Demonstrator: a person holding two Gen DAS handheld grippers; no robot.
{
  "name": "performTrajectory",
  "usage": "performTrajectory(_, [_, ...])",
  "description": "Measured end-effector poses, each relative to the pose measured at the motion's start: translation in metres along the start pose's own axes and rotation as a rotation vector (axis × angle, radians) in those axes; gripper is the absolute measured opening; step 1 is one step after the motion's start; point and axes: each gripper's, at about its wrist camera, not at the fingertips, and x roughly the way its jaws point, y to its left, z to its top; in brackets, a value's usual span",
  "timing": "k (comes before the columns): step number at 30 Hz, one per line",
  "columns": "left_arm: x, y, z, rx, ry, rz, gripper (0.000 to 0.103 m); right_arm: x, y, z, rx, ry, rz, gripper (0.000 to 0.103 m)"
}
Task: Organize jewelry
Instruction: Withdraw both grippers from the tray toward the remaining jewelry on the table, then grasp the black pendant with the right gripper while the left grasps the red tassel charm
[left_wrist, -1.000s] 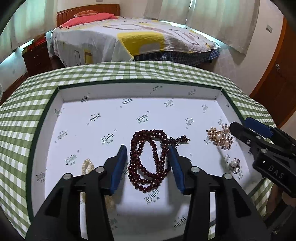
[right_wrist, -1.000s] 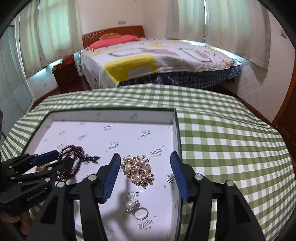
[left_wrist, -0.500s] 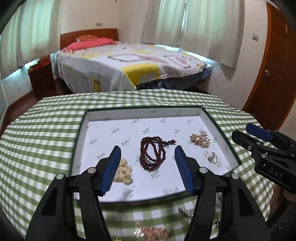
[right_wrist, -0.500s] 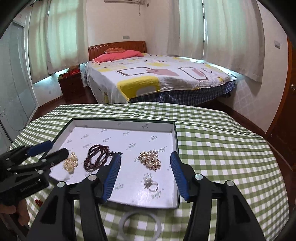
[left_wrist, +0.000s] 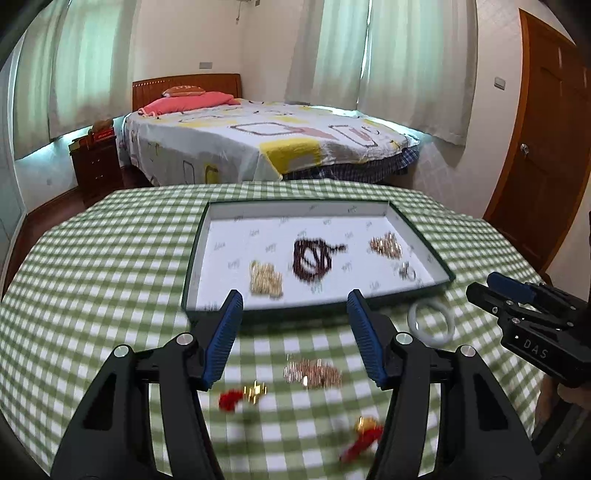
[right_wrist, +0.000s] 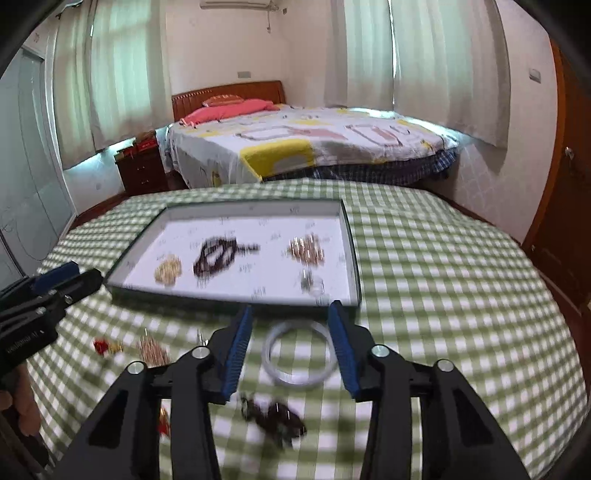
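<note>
A shallow green tray (left_wrist: 197, 251) with a white lining sits on the checked table. Inside lie a gold pile (left_wrist: 266, 278), a dark red bead bracelet (left_wrist: 314, 258), a gold brooch (left_wrist: 386, 245) and a ring (left_wrist: 406, 272). In front of the tray on the cloth lie a white bangle (right_wrist: 299, 356), a rose-gold chain pile (left_wrist: 313, 373), two red-and-gold pieces (left_wrist: 240, 395) and a dark blurred item (right_wrist: 275, 417). My left gripper (left_wrist: 294, 299) hangs open and empty above the chain pile. My right gripper (right_wrist: 290, 308) hovers over the bangle, its jaws closing with nothing gripped.
The round table's green checked cloth (right_wrist: 443, 280) falls away at the edges on all sides. Behind it stand a bed (left_wrist: 266, 144), a dark nightstand (left_wrist: 98, 166) on the left and a wooden door (left_wrist: 546, 147) on the right.
Both grippers have drawn back and upward from the tray, so the loose pieces on the cloth in front of it have come into view. The right jaws have narrowed.
</note>
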Motion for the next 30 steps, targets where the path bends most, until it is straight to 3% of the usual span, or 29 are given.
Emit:
performTrajectory(3, [-0.004, 0.002, -0.019, 0.001, 0.03, 0.004, 0.05, 0.006, -0.005, -0.019, 0.021, 0.045, -0.009, 0.034])
performTrajectory(10, [-0.01, 0.007, -0.047, -0.011, 0.075, 0.019, 0.049, 0.018, -0.011, -0.05, 0.034, 0.119, -0.007, 0.031])
performTrajectory(17, [-0.009, 0.005, -0.055, -0.008, 0.096, 0.02, 0.049, 0.026, -0.007, -0.063, 0.017, 0.176, 0.014, 0.031])
performTrajectory(26, [-0.001, 0.003, -0.063, -0.008, 0.133, 0.007, 0.049, 0.03, -0.002, -0.062, 0.007, 0.178, 0.024, 0.031])
performTrajectory(28, [-0.001, 0.0, -0.064, -0.002, 0.137, 0.003, 0.049, 0.03, 0.002, -0.064, -0.004, 0.175, 0.023, 0.019])
performTrajectory(30, [-0.001, -0.003, -0.065, 0.005, 0.137, -0.003, 0.049, 0.028, 0.003, -0.065, -0.012, 0.174, 0.013, 0.017])
